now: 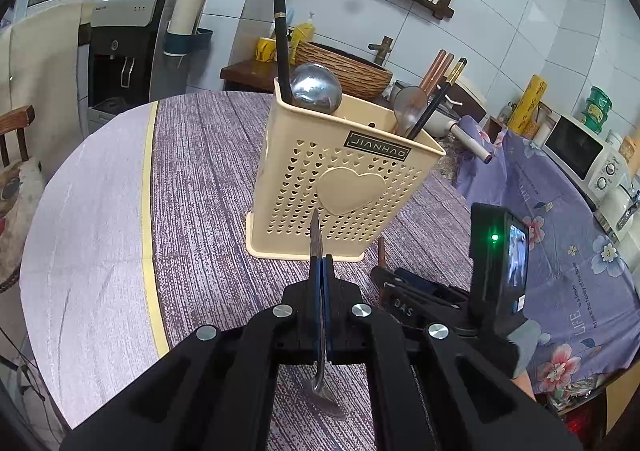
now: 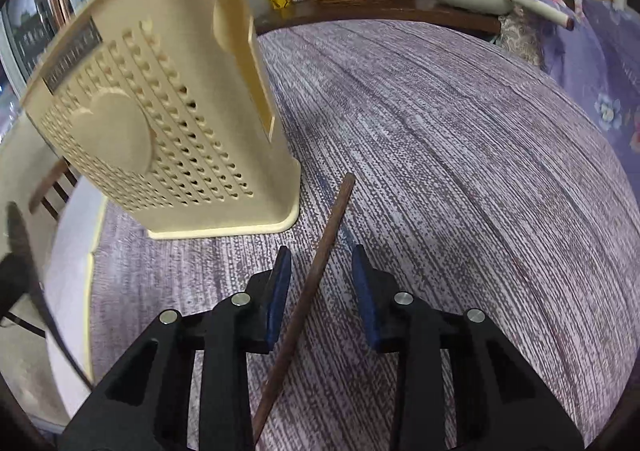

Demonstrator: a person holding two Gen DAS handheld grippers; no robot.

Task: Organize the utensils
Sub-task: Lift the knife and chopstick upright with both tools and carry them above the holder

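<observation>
- The table, covered in purple woven cloth, fills both views; the beige utensil holder stands at centre of the left wrist view, already holding a ladle and chopsticks.
- In the right wrist view, lower centre, a brown chopstick lies between the parted pads of the right gripper, untouched; it should be centred before closing.
- The left gripper is clamped on a metal spoon.
- The holder's near wall stands close by at upper left of the right wrist view and is to be cleared on lifting.

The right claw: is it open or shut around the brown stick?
Open. The right claw has a gap on both sides of the brown stick; neither blue pad touches it.
</observation>
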